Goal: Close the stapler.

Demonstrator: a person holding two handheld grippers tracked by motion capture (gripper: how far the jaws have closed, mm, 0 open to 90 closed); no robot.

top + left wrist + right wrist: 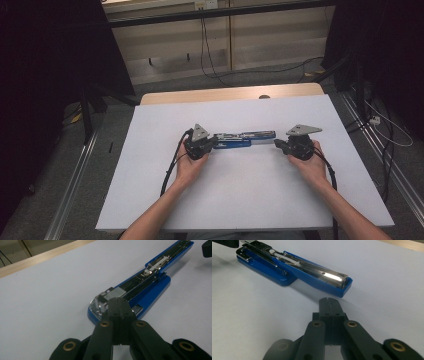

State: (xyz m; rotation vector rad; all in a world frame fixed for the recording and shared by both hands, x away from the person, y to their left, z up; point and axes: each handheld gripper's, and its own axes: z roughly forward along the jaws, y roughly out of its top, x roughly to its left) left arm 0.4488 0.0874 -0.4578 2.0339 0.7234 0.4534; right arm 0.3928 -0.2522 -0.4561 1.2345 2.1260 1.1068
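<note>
A: Looking at the table (150,165), where does the blue stapler (244,139) stand in the job?

B: It lies flat near the middle of the white surface, swung fully open, so the base and the top arm stretch out in one long line between the two hands. The metal staple channel (329,273) faces up and looks bare of staples as far as I can tell.

A: So the opening part is done?

B: I judge so. What seems left is either loading it or folding it shut again; nothing in view says which, and I see no strip of staples on the table.

A: And the grippers?

B: The left gripper (119,301) has its jaws pressed together with nothing between them, the tips resting at the base end of the stapler, touching or just above the metal plate there. The right gripper (329,302) is likewise closed on nothing, just beside the far end of the top arm but apart from it.

A: So neither holds it?

B: Neither; the stapler rests free on the table
</note>
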